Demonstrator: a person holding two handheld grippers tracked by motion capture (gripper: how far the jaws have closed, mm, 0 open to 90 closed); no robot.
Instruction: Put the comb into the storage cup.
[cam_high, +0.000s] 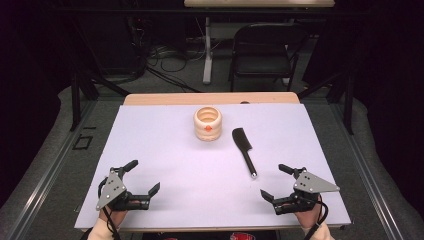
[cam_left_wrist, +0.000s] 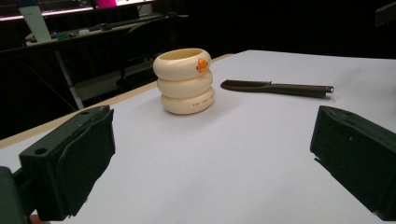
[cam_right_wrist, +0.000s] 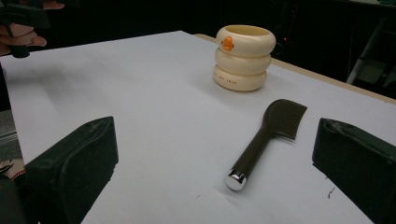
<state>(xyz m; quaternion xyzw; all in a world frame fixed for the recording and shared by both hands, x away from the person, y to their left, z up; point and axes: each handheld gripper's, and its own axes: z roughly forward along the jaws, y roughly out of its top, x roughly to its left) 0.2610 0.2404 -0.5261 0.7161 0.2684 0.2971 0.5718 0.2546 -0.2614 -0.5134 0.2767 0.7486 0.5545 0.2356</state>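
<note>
A cream ringed cup (cam_high: 208, 123) with an orange mark stands upright near the table's far middle; it also appears as the cup (cam_left_wrist: 184, 80) and the cup (cam_right_wrist: 244, 57). A black comb (cam_high: 244, 144) with a shiny handle tip lies to its right, seen too as the comb (cam_left_wrist: 275, 87) and the comb (cam_right_wrist: 267, 138), handle toward the person. My left gripper (cam_high: 145, 176) rests at the near left, open and empty. My right gripper (cam_high: 274, 181) sits at the near right, open, nothing between its jaws. Both point toward the table's middle.
A white sheet (cam_high: 165, 150) covers the wooden table (cam_high: 150, 99). Behind the table stand a black folding chair (cam_high: 262, 47) and a white desk leg (cam_high: 207, 50), with cables on the floor. Dark frame bars run along both sides.
</note>
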